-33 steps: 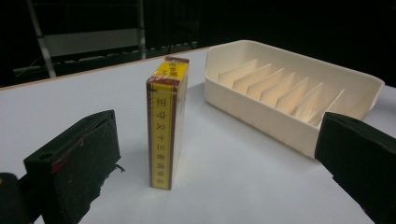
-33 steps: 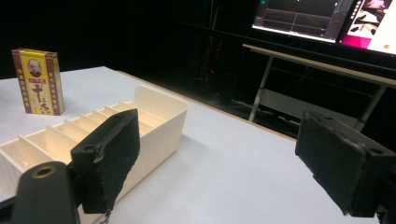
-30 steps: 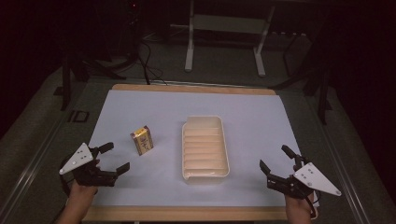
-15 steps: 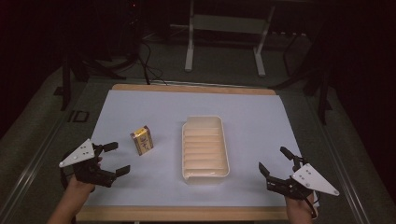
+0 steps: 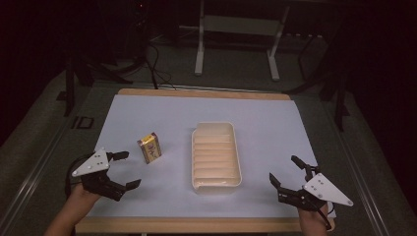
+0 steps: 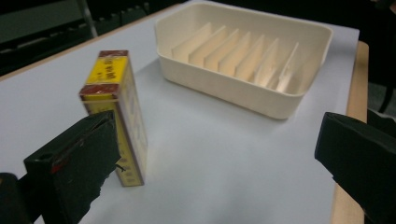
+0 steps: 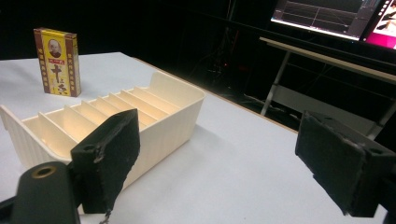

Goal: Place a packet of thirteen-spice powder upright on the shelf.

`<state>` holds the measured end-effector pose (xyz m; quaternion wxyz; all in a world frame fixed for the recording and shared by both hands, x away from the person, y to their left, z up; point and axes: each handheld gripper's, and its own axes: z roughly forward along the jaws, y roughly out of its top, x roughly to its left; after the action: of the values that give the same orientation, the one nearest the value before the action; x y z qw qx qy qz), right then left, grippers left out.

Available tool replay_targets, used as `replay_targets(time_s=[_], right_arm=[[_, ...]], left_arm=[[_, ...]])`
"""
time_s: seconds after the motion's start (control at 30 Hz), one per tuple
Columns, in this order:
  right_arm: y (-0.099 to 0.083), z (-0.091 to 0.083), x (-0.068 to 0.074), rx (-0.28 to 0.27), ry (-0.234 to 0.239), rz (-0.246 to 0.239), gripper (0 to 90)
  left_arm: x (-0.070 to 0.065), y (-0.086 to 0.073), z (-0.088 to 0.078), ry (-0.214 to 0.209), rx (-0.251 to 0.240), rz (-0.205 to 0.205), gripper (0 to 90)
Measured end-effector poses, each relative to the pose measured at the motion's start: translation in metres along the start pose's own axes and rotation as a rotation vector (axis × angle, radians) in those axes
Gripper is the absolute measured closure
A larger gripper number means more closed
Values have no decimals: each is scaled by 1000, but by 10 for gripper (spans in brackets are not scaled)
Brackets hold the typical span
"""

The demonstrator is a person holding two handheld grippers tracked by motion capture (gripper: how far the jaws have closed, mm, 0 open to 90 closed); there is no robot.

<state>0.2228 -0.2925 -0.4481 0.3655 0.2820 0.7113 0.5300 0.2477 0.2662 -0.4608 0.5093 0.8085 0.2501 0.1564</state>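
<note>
My left gripper point(image 5: 120, 169) hovers with jaws spread wide and empty at the table's near left, the yellow box point(image 5: 149, 148) standing upright just beyond it on the white mat point(image 5: 265, 118), to the left of the ribbed cream tray point(image 5: 215, 156). The box looks like light, stiff card that could tip or crush, so I judge its two broad faces, low down, the place to pinch. My right gripper point(image 5: 287, 177), likewise open and empty, waits by the tray's near right corner.

left gripper point(image 5: 123, 170) | shifted slightly right, nearer yellow box point(image 5: 149, 148) | jaws apart
</note>
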Motion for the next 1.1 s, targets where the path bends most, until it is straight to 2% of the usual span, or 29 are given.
replay_targets(time_s=[0.03,0.07,0.17,0.27,0.3,0.33,0.4,0.43,0.47,0.57,0.8,0.87,0.9,1.0,1.1], right_arm=[[0,0,0,-1,0,1,140],[0,0,0,-1,0,1,140],[0,0,0,2,4,2,140],[-1,1,0,9,11,3,140],[-1,1,0,12,11,4,140],[-1,1,0,12,11,4,140],[-1,1,1,14,15,-1,140],[-1,1,1,14,15,-1,140],[-1,1,1,14,17,-7,140],[-1,2,1,18,20,-12,140],[-1,2,2,20,24,-12,141],[-1,2,2,22,25,-10,140],[-1,3,2,22,25,-9,141],[-1,3,2,22,26,-10,140],[-1,3,2,21,32,-8,141]], left_arm=[[-1,3,2,-9,29,9,3],[-1,3,2,-9,29,9,3],[0,7,3,-41,69,0,3],[0,11,5,-69,138,-7,3],[0,14,6,-82,192,-5,3],[0,14,6,-82,192,-5,3],[-1,21,9,-89,273,5,3],[-1,21,9,-89,273,5,3],[-1,24,9,-96,297,-3,3],[-1,30,10,-102,349,-12,3],[1,38,9,-78,483,-17,3],[1,39,9,-81,514,-27,3],[1,40,9,-77,532,-17,3],[1,42,9,-81,568,-30,3],[-1,43,12,-77,617,-26,3]])
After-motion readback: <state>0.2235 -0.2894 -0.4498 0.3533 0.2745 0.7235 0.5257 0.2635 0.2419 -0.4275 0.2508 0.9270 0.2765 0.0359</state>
